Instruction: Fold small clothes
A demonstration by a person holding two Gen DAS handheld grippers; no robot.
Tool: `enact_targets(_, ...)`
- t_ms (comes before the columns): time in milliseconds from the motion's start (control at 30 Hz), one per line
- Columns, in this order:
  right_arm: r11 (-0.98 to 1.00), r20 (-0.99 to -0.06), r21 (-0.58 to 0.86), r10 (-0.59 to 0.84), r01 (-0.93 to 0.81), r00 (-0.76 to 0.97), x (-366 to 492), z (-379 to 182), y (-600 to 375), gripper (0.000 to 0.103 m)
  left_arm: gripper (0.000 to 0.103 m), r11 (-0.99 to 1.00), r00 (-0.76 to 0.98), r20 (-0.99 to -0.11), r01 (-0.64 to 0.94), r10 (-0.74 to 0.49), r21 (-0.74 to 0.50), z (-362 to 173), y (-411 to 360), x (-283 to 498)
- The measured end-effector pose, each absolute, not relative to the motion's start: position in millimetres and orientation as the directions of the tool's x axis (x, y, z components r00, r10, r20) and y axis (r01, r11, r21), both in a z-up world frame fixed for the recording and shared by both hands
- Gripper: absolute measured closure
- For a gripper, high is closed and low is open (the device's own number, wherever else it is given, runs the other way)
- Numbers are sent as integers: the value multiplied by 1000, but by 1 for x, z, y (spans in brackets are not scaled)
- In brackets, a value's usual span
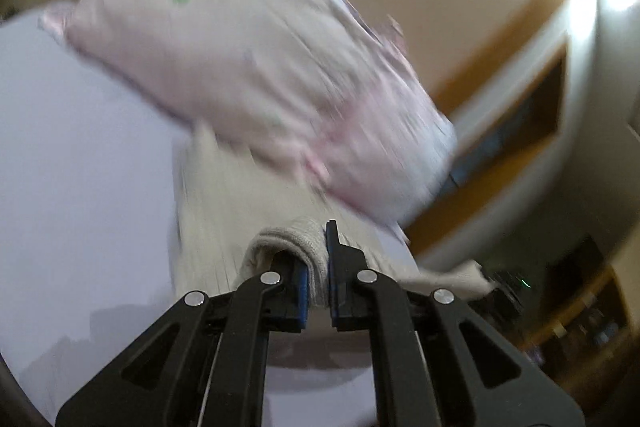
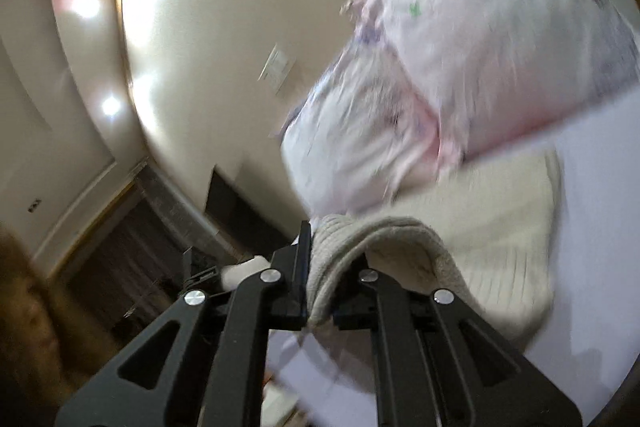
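Garment (image 1: 208,211), cream knit, lay on the sheet (image 1: 80,167) just below the pillow (image 1: 248,59), its long axis running toward it. Your left gripper (image 1: 318,267) and right gripper (image 2: 320,267) each pinched a hem corner.

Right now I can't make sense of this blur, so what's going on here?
A person with two handheld grippers is folding a cream knit garment on a white surface. The left gripper and the right gripper are each shut on a bunched edge. A pinkish patterned pillow lies just beyond.
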State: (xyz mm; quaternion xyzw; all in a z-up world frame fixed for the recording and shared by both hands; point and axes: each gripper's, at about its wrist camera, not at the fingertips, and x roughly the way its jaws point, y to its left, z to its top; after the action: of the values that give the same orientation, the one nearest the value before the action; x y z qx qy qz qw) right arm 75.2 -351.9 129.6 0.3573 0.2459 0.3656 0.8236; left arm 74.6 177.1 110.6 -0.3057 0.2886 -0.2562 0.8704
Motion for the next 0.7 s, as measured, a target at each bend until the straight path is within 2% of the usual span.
enact_targets(67,513,-174,774,736,-371,654,121,127,-348,95,96,736,729,-399,208,-556,-644,108,164,124)
enact_targets(133,581,-278,779,655,-234,702,168,107,-347,92,96,782,726,-466,158,-505,-602,94,151,166)
enact_targets(200,663,-452,748,540,-28,710,208,74,-344,81,96,814,662,-581,75,-473,-576,66,138,210)
enact_targets(267,718,-588,684,439,128,679,229,49,-345,48,96,799,598,-635,15,-489,-601,46,137,228)
enact_targets(300,724,-620,664,397,184,676,233,42,-350,41,95,782,590,-624,20,-512,-623,44,140,228)
enact_targets(333,723,-622,659,367,209,692,231,42,-355,27,94,777,595,-612,34,-521,-628,46,146,222)
enact_targets(367,722,-610,656,335,220,718,226,45,-361,20,81,783,612,-599,55,-517,-620,52,151,215)
enact_targets(400,726,-585,649,285,228,759,216,51,-370,11,49,789,628,-588,70,-510,-610,58,157,204)
enact_targets(467,722,-532,658,246,212,810,202,57,-380,7,12,814,682,-572,59,-456,-578,66,168,191)
enact_targets(533,709,-465,685,248,167,850,194,62,-390,5,12,823,686,-578,52,-441,-566,63,180,183)
enact_targets(700,680,-449,721,307,137,839,193,56,-393,5,37,791,560,-661,-15,-500,-612,26,187,178)
